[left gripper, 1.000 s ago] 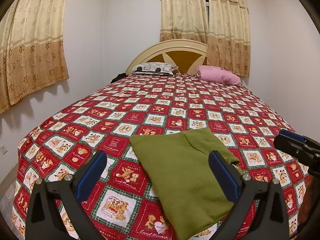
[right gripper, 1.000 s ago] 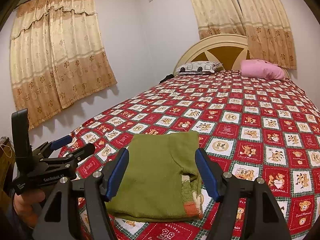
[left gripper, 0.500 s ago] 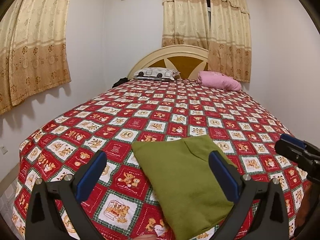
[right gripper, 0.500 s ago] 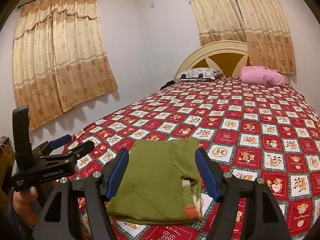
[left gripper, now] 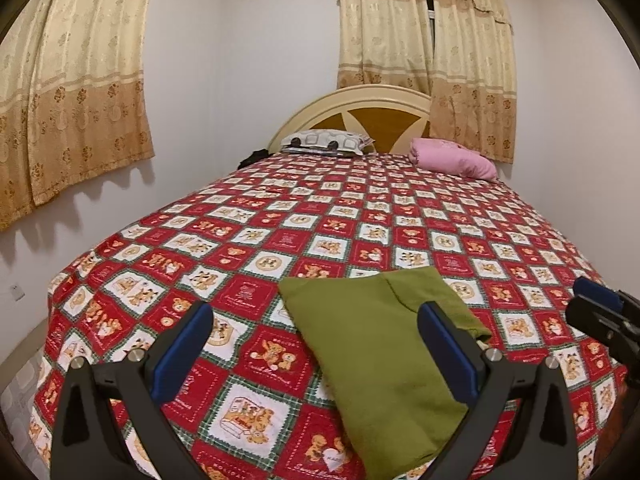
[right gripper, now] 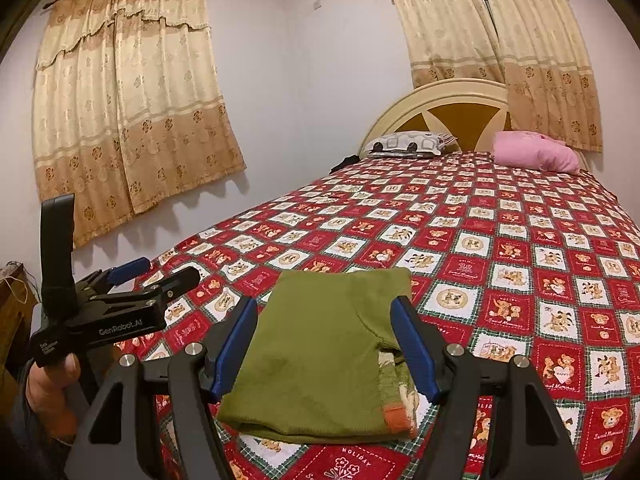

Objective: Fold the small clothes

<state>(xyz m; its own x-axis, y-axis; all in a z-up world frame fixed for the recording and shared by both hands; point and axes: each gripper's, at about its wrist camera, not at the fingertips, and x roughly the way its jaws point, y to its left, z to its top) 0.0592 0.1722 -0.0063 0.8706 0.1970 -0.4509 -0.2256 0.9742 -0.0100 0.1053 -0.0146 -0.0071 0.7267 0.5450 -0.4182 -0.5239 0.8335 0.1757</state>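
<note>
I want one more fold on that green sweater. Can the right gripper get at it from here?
Probably yes: the right gripper is open above the folded green sweater, with nothing between them on the bedspread.

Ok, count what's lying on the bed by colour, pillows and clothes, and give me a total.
Green: 1, the folded sweater
Pink: 1, the pillow
Grey and white: 1, the patterned pillow
Total: 3

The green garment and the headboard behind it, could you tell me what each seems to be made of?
Green garment: apparently a matte knit, probably wool or acrylic; fine ribbing shows at its orange-trimmed edge.
Headboard: likely painted wood, with a glossy cream frame around brown panels that look varnished, though laminate is possible.
</note>
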